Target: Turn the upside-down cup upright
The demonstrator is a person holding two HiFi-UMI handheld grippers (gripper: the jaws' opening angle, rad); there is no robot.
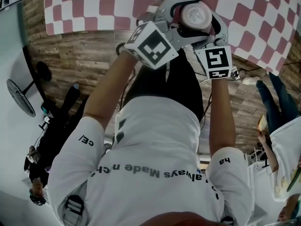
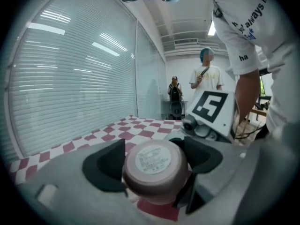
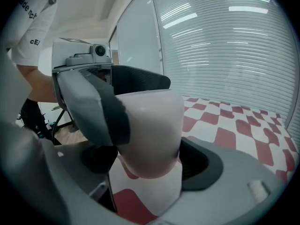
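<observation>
Surface: a red-and-white checked tablecloth (image 1: 94,6) is covering the table and hanging flat and matte at its near edge.
Floor: wood-look planks (image 1: 80,55) are running under the table, in mixed brown tones.
Room: a wall of pale horizontal blinds (image 2: 70,78) behind glass is catching streaks of ceiling light. A standing fan (image 1: 21,98) is sitting on the floor at the left, and a bystander (image 2: 206,76) in a white shirt is waiting at the far end.
Cup: the cup (image 1: 196,15) is being held over the cloth near the table's edge, its base facing up towards the head camera. Whether it is touching the cloth is not showing.
Cup material: it is showing a smooth, pale pink, rounded wall, with a round white label (image 2: 152,161) on its flat base.
Left gripper: the left gripper (image 2: 153,158) is clamping the cup, one black pad (image 2: 105,165) on each side of the wall.
Right gripper: the right gripper (image 3: 149,159) is also gripping the cup, its pads (image 3: 201,161) pressing the sides just beside the left gripper's jaw.
Gripper build: grey moulded shells are carrying marker cubes (image 1: 150,44) with black-and-white squares.
</observation>
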